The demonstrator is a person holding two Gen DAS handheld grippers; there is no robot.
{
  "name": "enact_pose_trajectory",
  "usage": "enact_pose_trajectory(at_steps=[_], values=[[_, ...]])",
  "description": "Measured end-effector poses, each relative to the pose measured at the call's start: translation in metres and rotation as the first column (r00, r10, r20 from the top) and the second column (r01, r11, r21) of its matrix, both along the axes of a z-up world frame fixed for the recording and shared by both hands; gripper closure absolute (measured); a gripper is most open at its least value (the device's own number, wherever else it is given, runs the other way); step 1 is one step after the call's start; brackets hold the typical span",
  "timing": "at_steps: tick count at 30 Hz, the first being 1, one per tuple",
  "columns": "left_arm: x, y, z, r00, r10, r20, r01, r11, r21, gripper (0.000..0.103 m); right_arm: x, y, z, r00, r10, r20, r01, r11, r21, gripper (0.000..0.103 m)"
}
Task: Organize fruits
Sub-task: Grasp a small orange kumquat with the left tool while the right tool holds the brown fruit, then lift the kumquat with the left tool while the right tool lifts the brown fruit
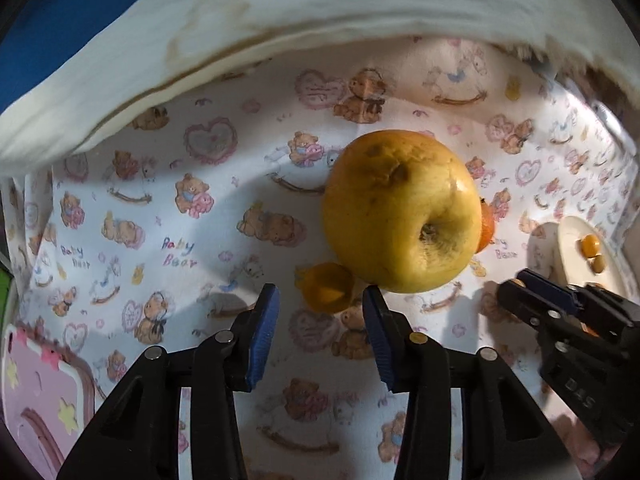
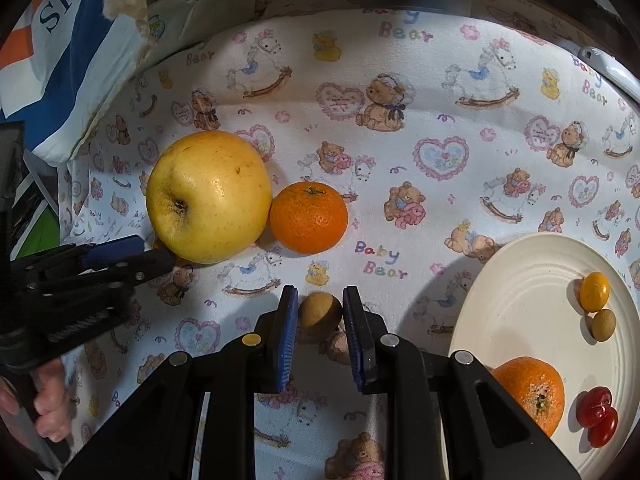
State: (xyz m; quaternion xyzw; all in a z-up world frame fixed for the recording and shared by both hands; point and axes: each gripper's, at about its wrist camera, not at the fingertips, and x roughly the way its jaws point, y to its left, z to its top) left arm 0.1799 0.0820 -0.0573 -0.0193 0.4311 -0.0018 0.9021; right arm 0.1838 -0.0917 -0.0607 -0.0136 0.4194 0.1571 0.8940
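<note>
A big yellow apple (image 1: 402, 210) (image 2: 208, 196) lies on the printed cloth with an orange mandarin (image 2: 309, 218) touching its side. My left gripper (image 1: 320, 300) is open; a small yellow fruit (image 1: 326, 286) sits between its fingertips, just in front of the apple. My right gripper (image 2: 320, 306) is open, its pads on either side of a small brown round fruit (image 2: 320, 314); contact is unclear. A cream plate (image 2: 516, 304) at the right holds a mandarin (image 2: 534, 394), two red tomatoes (image 2: 598, 414), a yellow fruit (image 2: 595, 291) and a brown fruit (image 2: 603, 325).
A white pillow (image 1: 240, 40) borders the cloth at the back. A pink case (image 1: 40, 396) lies at the lower left in the left wrist view. A blue, white and orange bag (image 2: 68, 64) sits behind the apple. The left gripper (image 2: 80, 280) also shows in the right wrist view.
</note>
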Motion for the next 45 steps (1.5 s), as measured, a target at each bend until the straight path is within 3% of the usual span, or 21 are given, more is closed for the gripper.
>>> enact_pose_trajectory(at_steps=[6,9,21,25,33,45], values=[[0.011,-0.008,-0.009,1.0,0.012,0.017,-0.013,0.999,0.039,0.063,0.0,0.0,0.001,1.0,0.0,-0.001,0.0,1.0,0.003,0.079],[0.015,-0.015,-0.012,1.0,-0.006,0.011,0.005,0.999,0.047,0.073,0.001,0.001,0.001,1.0,-0.001,-0.001,0.001,1.0,0.002,0.079],[0.004,-0.018,-0.009,0.999,0.006,0.048,-0.009,0.998,0.061,0.074,0.0,-0.001,0.002,1.0,-0.007,-0.002,0.007,1.0,0.015,0.079],[-0.006,-0.015,-0.004,0.997,0.022,0.078,-0.025,0.998,0.05,0.074,-0.005,-0.006,0.011,0.998,-0.025,0.05,0.023,0.999,0.036,0.079],[-0.037,-0.015,0.031,0.983,0.047,0.177,-0.051,0.999,0.017,0.074,-0.018,-0.003,0.033,0.985,-0.012,0.17,0.001,0.998,0.067,0.079],[-0.084,-0.04,0.104,0.915,0.001,0.402,-0.006,1.0,0.011,0.074,-0.044,-0.013,0.089,0.942,-0.034,0.334,0.007,0.997,0.082,0.079]])
